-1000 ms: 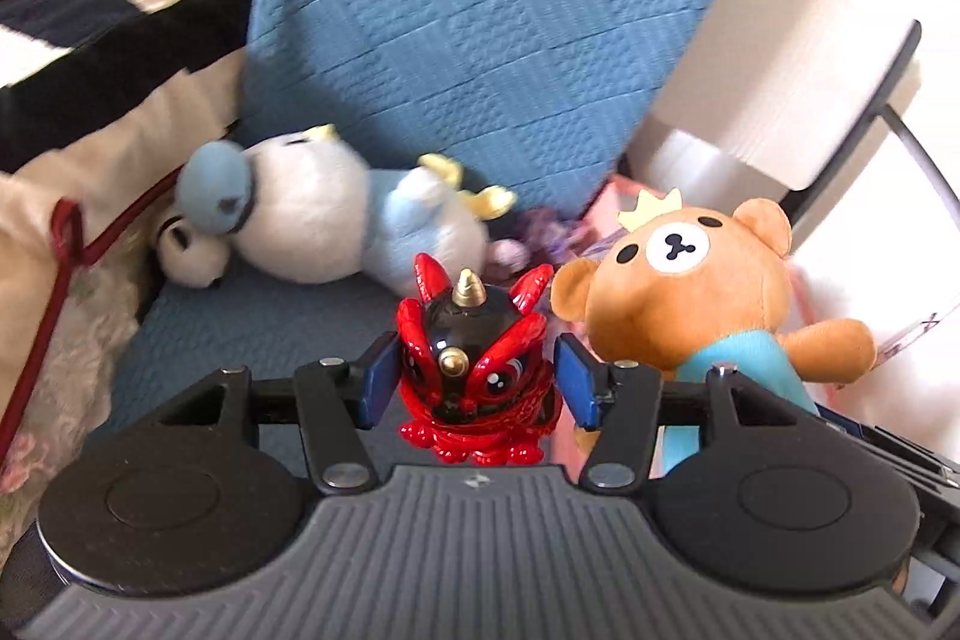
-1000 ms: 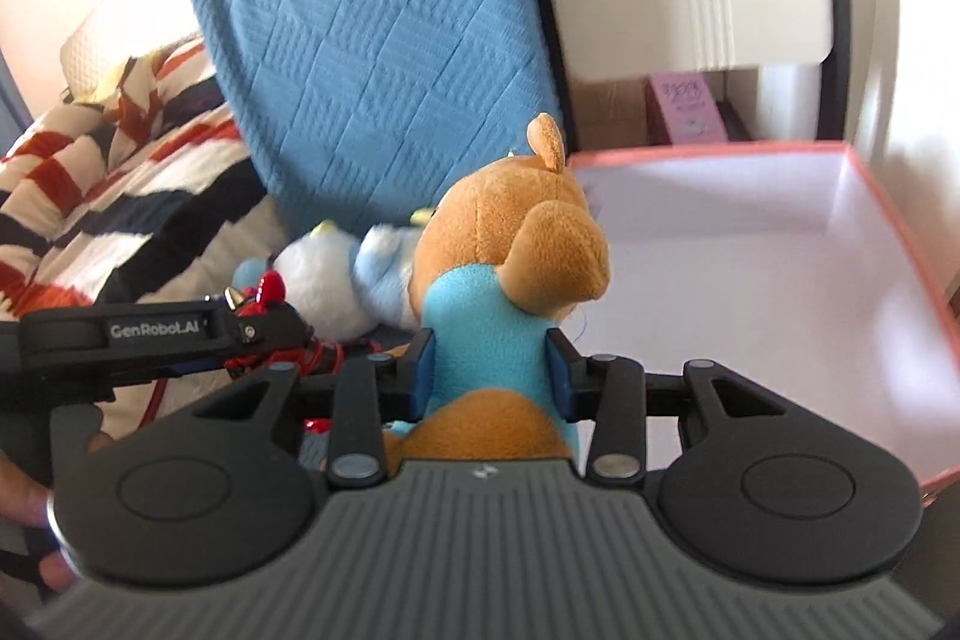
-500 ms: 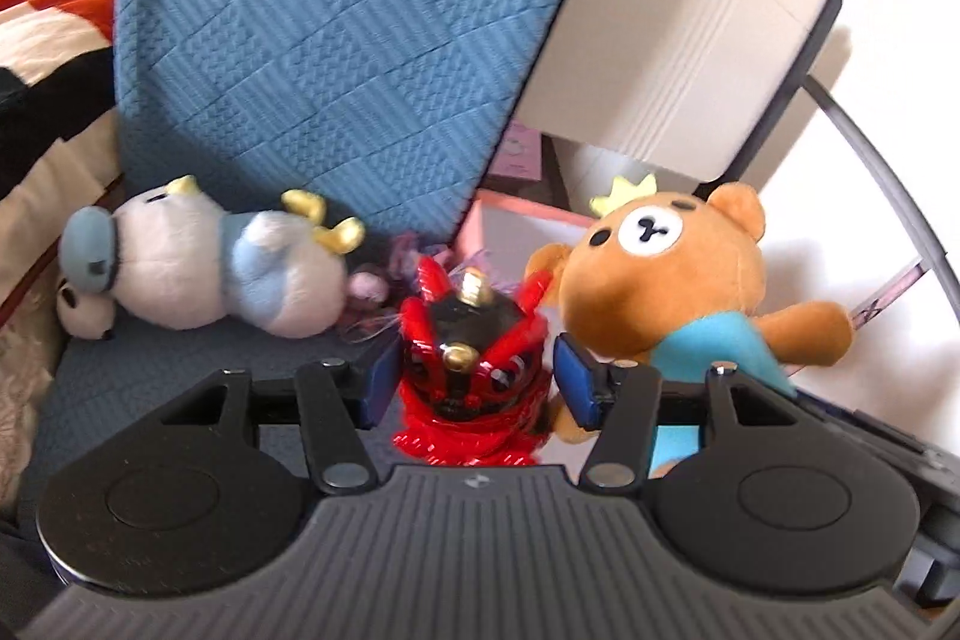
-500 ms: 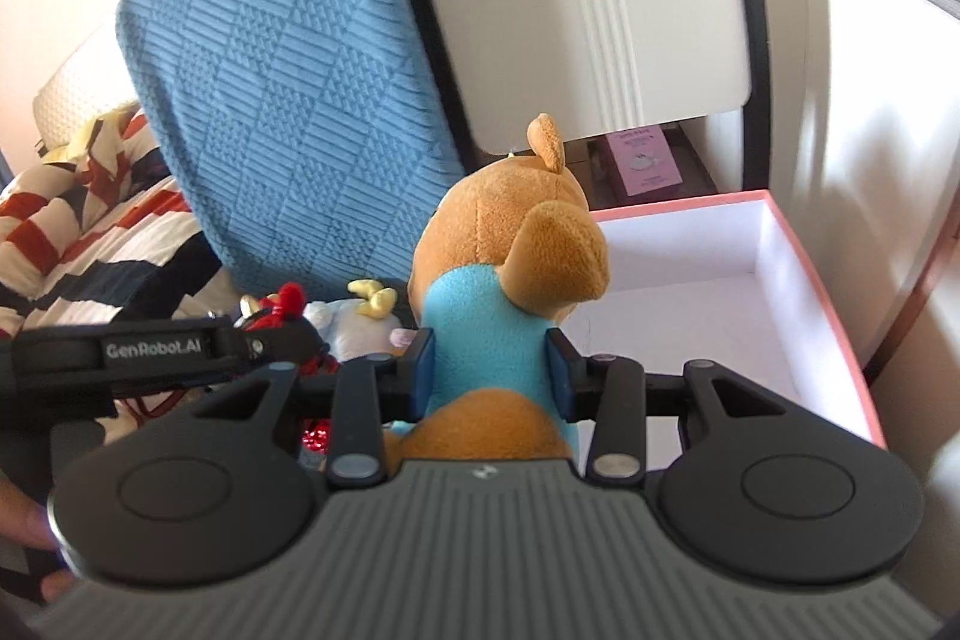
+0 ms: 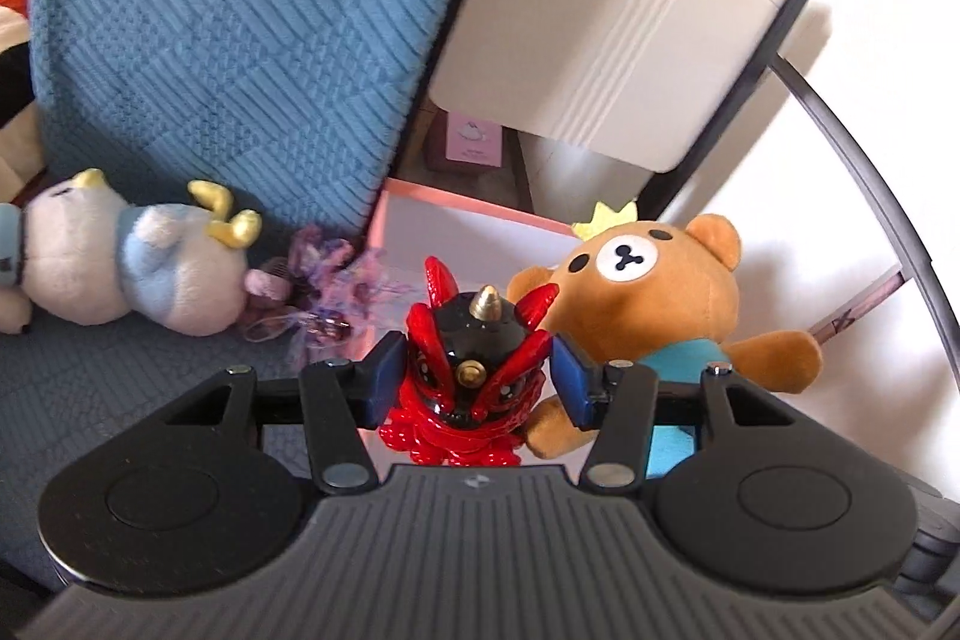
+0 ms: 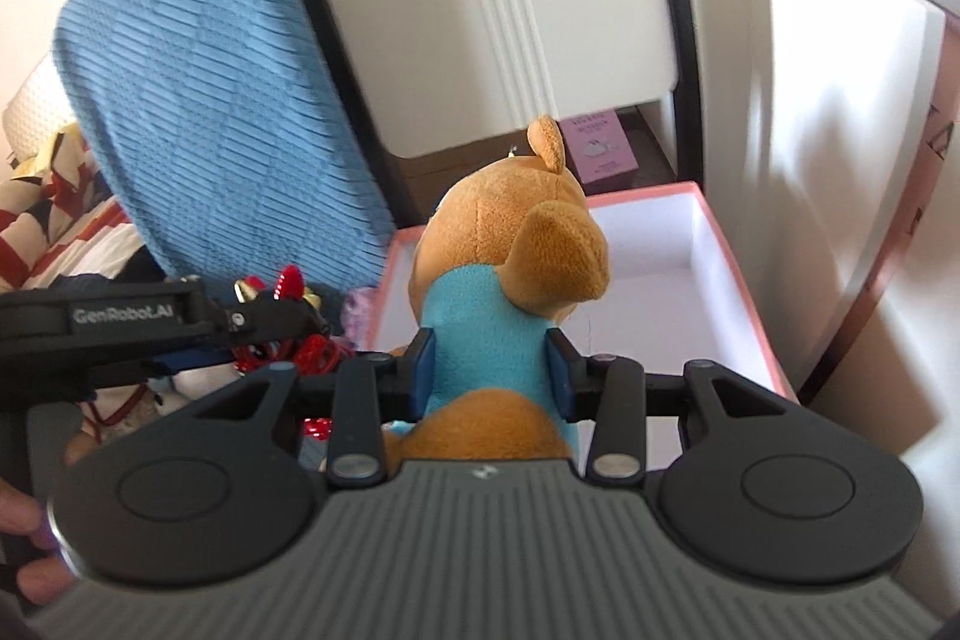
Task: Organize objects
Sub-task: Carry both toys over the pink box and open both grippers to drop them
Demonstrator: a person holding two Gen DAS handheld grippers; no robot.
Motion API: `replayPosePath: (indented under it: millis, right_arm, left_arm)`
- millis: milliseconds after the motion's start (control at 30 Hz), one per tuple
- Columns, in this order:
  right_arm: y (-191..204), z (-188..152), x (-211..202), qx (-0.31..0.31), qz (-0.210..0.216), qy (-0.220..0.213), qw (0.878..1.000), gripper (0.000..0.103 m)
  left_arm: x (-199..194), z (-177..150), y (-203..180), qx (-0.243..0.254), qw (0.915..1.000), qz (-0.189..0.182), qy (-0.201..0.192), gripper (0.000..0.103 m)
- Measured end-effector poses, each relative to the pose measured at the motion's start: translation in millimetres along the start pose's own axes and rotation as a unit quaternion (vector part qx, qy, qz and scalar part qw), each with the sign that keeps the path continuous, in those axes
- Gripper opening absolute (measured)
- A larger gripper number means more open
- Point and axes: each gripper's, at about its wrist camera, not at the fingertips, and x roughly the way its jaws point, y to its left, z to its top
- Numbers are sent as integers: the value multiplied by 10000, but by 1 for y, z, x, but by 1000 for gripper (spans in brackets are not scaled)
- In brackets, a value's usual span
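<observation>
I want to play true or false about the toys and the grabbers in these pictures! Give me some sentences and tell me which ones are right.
1. The left gripper holds a shiny red and black horned lion figurine. True.
2. The right gripper is empty. False: it is shut on the brown plush bear in a turquoise shirt.
3. The pink-rimmed white box is full of toys. False: the part in view looks bare.
4. A white and pale blue plush toy with yellow feet lies on the blue quilted cover. True.
5. The bear wears a yellow crown. True.
</observation>
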Motion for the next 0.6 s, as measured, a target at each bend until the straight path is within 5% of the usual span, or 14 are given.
replayPosePath:
  millis: [600]
  right_arm:
    - [-52, -33, 55, -541, -503, 360, 9966, 42]
  left_arm:
    - [101, -33, -42, 478, 9959, 199, 742, 59]
